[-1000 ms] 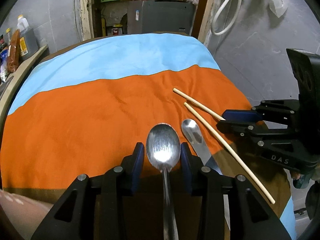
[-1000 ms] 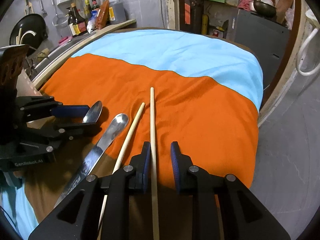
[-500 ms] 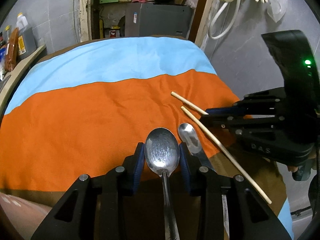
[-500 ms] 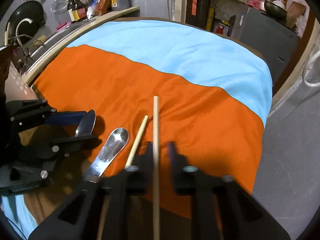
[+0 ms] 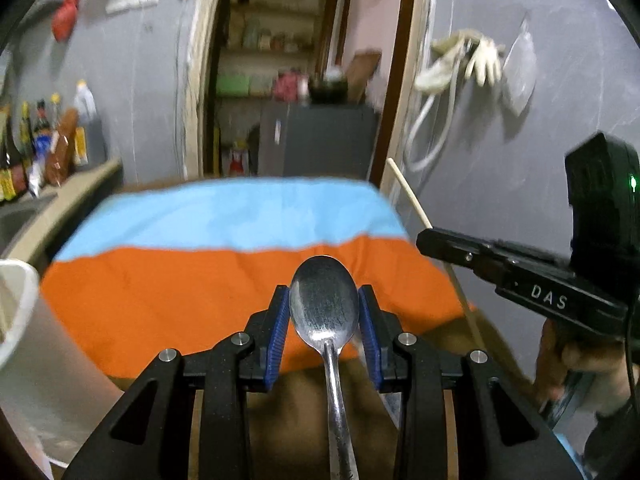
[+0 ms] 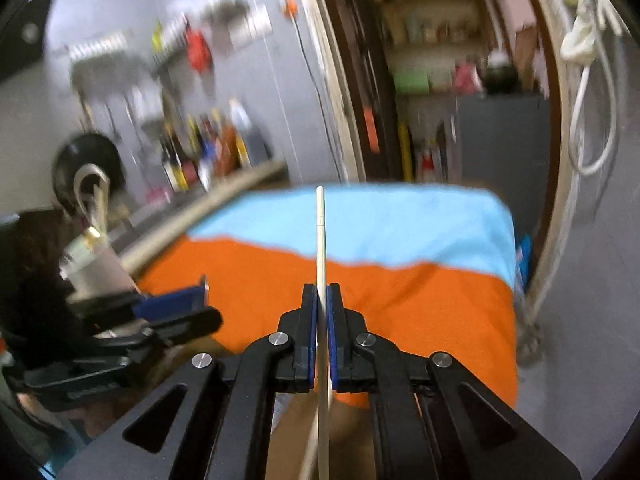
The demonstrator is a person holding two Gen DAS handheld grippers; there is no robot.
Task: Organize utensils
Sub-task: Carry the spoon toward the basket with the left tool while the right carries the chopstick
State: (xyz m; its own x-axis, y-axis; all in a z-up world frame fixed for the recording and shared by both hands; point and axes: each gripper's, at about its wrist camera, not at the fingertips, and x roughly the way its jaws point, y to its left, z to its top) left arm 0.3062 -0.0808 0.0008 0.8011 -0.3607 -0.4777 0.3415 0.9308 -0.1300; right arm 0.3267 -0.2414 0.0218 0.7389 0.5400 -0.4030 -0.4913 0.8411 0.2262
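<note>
Right gripper (image 6: 318,336): clenched on a wooden chopstick (image 6: 320,240); its jaws have just been closing, and the blue pads now press the stick from both sides.
Chopstick hold: gripped near mid-length and running along the fingers, its tip out over the blue band of the cloth (image 6: 400,220), probably so it can be dropped end-first into a holder.
Left gripper (image 5: 323,334): grasping a metal spoon (image 5: 324,308), the blue pads pressed against the two edges of the bowl.
Spoon hold: bowl forward and face up, handle running back under the gripper, clear of the orange cloth; the wide bowl gives the pads something to bear on.
White container (image 5: 24,344): at the near left corner of the table, just beside the left gripper; likely where the utensils go.
Table: orange-and-blue cloth; the camera blurs whatever lies near its front edge.
Step in hand: both utensils look lifted, ready for carrying to the container.
</note>
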